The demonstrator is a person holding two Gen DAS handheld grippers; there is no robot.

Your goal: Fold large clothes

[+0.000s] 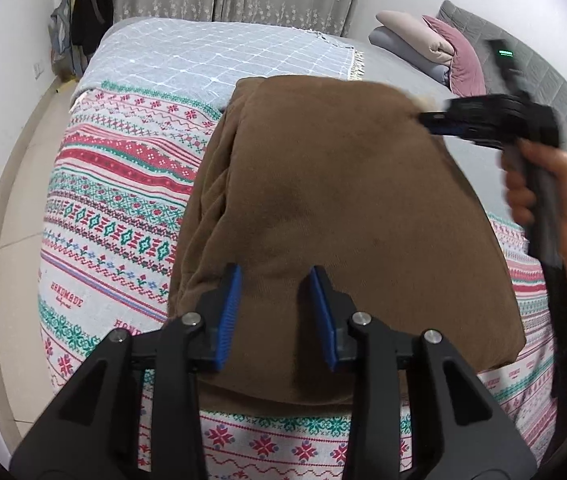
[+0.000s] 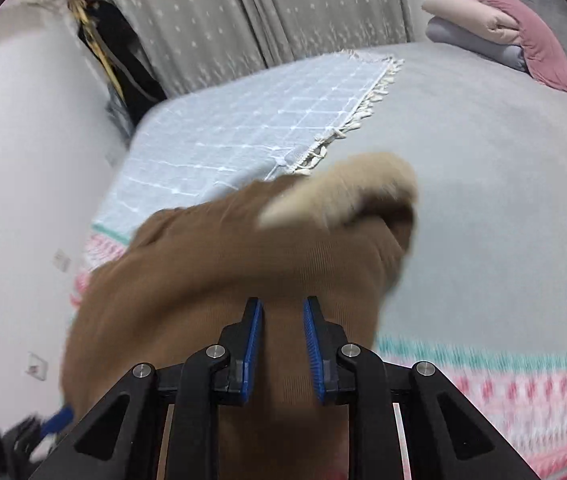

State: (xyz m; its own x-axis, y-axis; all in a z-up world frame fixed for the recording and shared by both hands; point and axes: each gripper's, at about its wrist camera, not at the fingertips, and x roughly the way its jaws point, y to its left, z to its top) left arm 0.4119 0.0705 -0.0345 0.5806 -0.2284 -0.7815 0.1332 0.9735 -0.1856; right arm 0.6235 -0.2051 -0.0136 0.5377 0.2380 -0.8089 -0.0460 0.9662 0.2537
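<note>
The right wrist view is smeared by motion blur, so the patterned blanket (image 2: pixel 523 392) is reduced to pink and teal streaks. The near hem of the brown garment (image 2: pixel 219 280) is hidden behind the right gripper (image 2: pixel 283 344). In the left view, that gripper is blurred too.

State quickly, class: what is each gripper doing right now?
Left gripper: jaws apart over the brown garment; whether it grips cloth cannot be told.
Right gripper: jaws narrowly apart, brown cloth between them; a grip cannot be told.
</note>
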